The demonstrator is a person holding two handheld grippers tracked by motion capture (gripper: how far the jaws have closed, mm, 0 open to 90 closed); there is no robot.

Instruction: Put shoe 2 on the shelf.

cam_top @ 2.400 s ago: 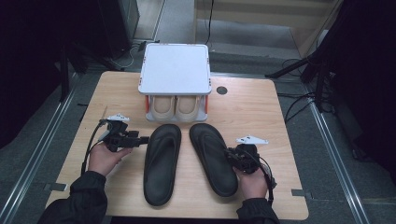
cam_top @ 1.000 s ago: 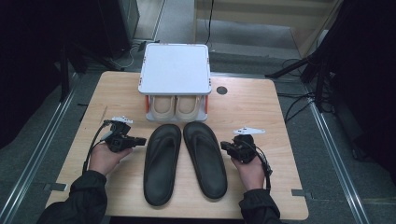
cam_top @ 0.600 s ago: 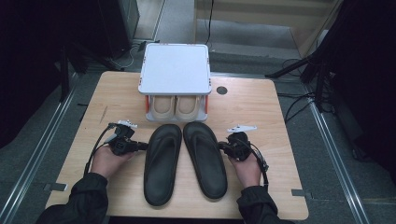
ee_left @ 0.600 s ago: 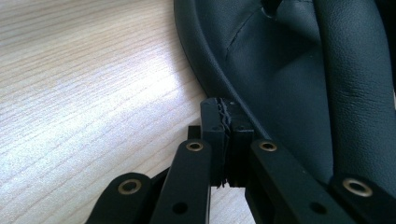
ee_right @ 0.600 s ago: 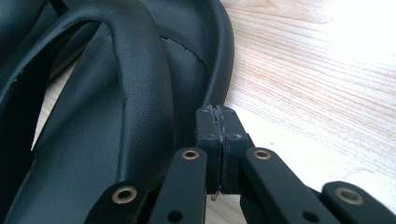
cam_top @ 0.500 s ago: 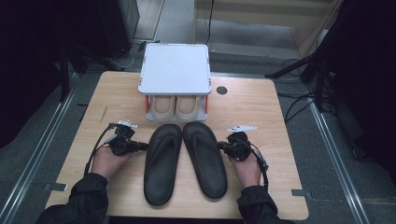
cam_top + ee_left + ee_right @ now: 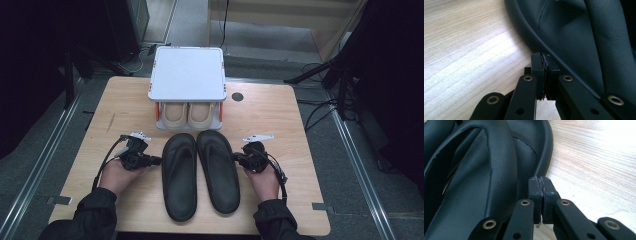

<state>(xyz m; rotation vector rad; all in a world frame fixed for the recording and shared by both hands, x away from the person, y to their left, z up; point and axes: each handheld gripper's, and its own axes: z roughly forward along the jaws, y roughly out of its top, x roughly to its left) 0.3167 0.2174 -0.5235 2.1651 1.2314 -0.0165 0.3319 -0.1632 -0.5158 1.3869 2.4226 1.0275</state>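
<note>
We count two black, smooth-grained leather-look flip-flop sandals lying side by side on the pale wood-grain table, toes toward the white flat-topped shoe rack that serves as our landmark. The left black sandal and the right black sandal sit just in front of the rack, their inner edges almost touching near the toes. Each has a long oval sole with a raised rounded rim and a stitched strap. Under the rack's top we see two beige rounded shoe toes, tucked side by side between orange posts.

Our left gripper lies in front of the rack, its tips against the left sandal's outer rim; its ridged pads are clenched together with nothing between them. Our right gripper rests at the right sandal's outer rim, jaws likewise pressed together on nothing.
</note>
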